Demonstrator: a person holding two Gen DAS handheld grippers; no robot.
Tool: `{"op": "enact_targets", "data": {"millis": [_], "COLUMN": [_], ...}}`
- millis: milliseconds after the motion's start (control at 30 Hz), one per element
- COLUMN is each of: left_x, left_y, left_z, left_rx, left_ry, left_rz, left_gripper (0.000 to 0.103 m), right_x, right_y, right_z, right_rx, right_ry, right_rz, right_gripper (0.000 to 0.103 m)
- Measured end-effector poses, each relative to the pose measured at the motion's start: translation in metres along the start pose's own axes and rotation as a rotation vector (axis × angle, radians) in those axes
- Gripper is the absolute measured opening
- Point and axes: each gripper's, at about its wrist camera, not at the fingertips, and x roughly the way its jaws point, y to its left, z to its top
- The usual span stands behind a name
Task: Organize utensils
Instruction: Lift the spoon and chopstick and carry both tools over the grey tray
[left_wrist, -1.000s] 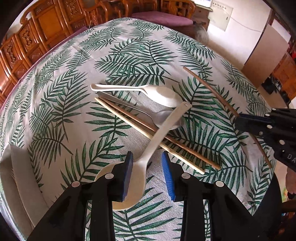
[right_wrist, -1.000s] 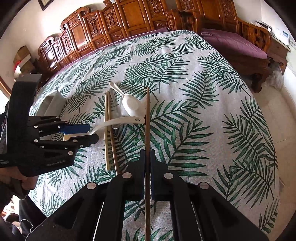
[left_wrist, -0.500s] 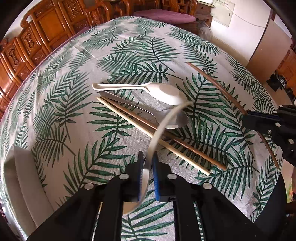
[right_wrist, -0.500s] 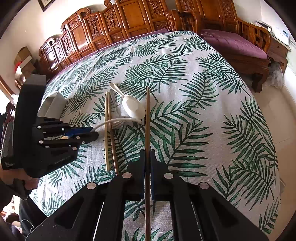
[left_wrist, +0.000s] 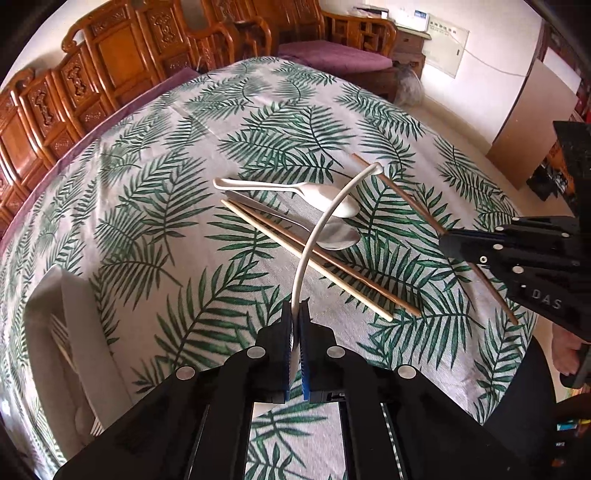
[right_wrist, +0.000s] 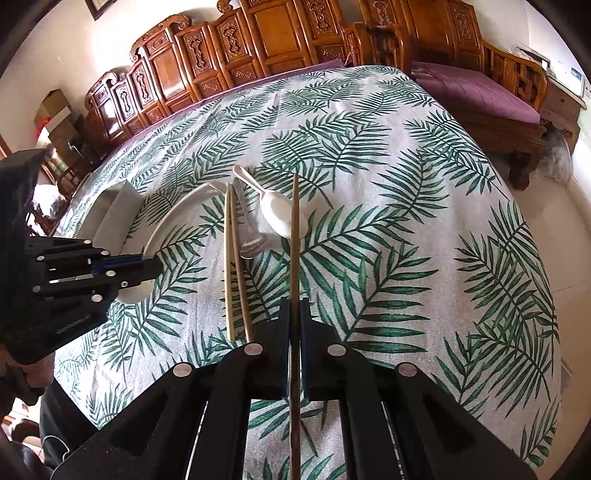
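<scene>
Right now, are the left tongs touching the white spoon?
Touching. In the left wrist view the left tongs are shut on the white spoon, its handle pinched between the blue pads and curving up out of them.

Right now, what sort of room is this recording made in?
Probably a living or dining room at home: carved wooden chairs line the wall, a wooden bench with a purple cushion stands beside the table, and a palm-leaf tablecloth covers the table.
</scene>
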Motion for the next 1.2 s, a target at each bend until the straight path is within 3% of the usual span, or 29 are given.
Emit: {"op": "enact_targets", "data": {"millis": [367, 767, 1200], "left_x": [-0.035, -0.081, -0.090], "left_y": [0.024, 0.084, 0.156], "left_z": [-0.012, -0.040, -0.068], "left_rx": [-0.050, -0.145, -0.291], "left_ry": [-0.056, -0.117, -0.137], "left_rz": [0.010, 0.042, 0.103], "left_gripper": [0.003, 0.003, 0.003], "right_x": [-0.003, 0.006, 0.016], "right_y": [0.031, 0.086, 0.139], "right_z": [0.000, 0.010, 0.026], "right_rx": [-0.063, -0.119, -0.183], "right_ry": [0.005, 0.018, 0.029], "right_rz": [0.016, 0.041, 0.063], "right_gripper": [0.006, 0.006, 0.006]}}
